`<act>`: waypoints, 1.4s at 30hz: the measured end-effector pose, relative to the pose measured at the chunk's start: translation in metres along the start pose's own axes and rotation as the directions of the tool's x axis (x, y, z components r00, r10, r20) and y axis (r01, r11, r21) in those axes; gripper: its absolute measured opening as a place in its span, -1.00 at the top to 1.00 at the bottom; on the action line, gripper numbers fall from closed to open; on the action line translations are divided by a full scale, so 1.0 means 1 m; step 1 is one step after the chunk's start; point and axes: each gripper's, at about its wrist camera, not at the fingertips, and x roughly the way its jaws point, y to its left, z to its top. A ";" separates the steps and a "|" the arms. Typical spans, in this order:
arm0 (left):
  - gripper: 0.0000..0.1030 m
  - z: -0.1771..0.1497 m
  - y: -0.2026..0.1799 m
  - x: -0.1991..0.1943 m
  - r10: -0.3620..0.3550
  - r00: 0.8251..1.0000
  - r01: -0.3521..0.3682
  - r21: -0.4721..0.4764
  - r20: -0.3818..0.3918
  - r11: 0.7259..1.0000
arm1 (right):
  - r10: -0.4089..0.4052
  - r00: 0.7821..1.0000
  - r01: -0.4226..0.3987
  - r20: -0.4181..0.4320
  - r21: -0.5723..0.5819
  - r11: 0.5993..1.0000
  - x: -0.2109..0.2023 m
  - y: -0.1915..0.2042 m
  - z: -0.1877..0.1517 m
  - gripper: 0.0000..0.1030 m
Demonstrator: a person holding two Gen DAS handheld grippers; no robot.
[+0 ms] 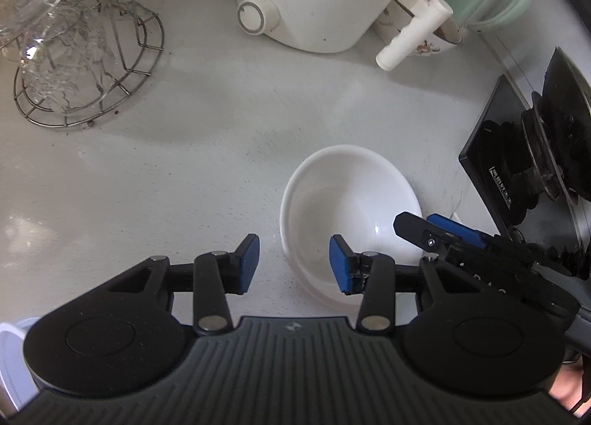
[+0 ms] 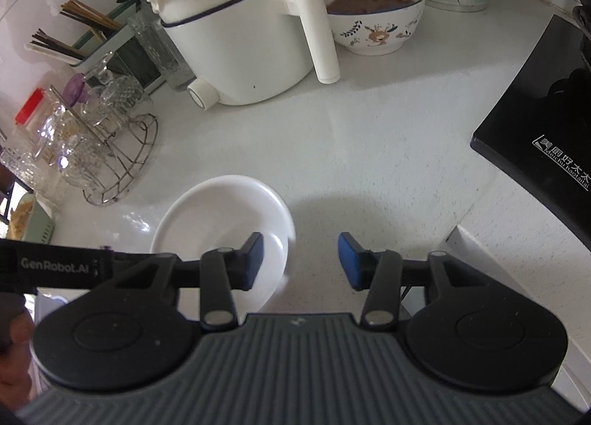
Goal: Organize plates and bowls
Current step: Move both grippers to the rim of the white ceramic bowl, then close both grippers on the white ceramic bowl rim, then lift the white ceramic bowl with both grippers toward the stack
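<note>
While both grippers point down at the white counter [image 1: 184, 151], a white bowl [image 1: 351, 203] stands on it in the lower middle of the left wrist view. It seems to sit inside a second white bowl, because a second rim shows under it at the lower edge, but I cannot tell this for sure.

The left gripper [image 1: 294, 264] is partly open. Its rim straddles the near left wall of the bowl: the right blue pad [image 1: 340, 264] is over the inside of the bowl, and the left pad is outside, over the counter. Whether a pad touches the rim I cannot tell.

The right gripper [image 2: 300, 261] is also partly open. In the right wrist view its left pad [image 2: 255, 258] is over the inside of the bowl at the right rim and the other pad is outside. In the left wrist view it comes in from the lower right of the frame.

In the upper part of both views stand a white cooker [image 2: 240, 37] with a handle, a patterned bowl [image 2: 376, 14] with brown food, and a wire rack [image 1: 92, 66] with glasses. A black stove [image 2: 543, 122] is at the right edge.
</note>
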 end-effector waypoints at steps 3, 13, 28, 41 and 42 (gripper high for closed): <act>0.28 0.000 -0.002 0.006 0.006 1.000 -0.006 0.003 -0.012 1.000 | 0.007 1.000 -0.007 -0.014 0.011 1.000 0.003 -0.001 0.000 0.32; 0.75 -0.004 -0.004 0.006 0.006 1.000 -0.006 -0.009 0.000 1.000 | 0.040 0.998 -0.040 -0.047 -0.005 0.999 0.007 0.001 -0.002 0.76; 0.75 -0.007 -0.001 -0.033 0.011 0.999 -0.010 -0.035 0.041 0.999 | 0.093 0.995 -0.093 -0.033 0.001 0.996 -0.017 0.015 0.003 0.76; 0.75 -0.018 -0.013 -0.076 0.004 0.994 0.000 -0.035 0.110 0.999 | 0.111 0.993 -0.110 0.039 -0.015 0.994 -0.053 0.026 0.006 0.75; 0.75 -0.020 -0.013 -0.078 0.009 0.994 -0.004 -0.039 0.113 0.999 | 0.119 0.992 -0.119 0.039 -0.010 0.993 -0.054 0.027 0.005 0.75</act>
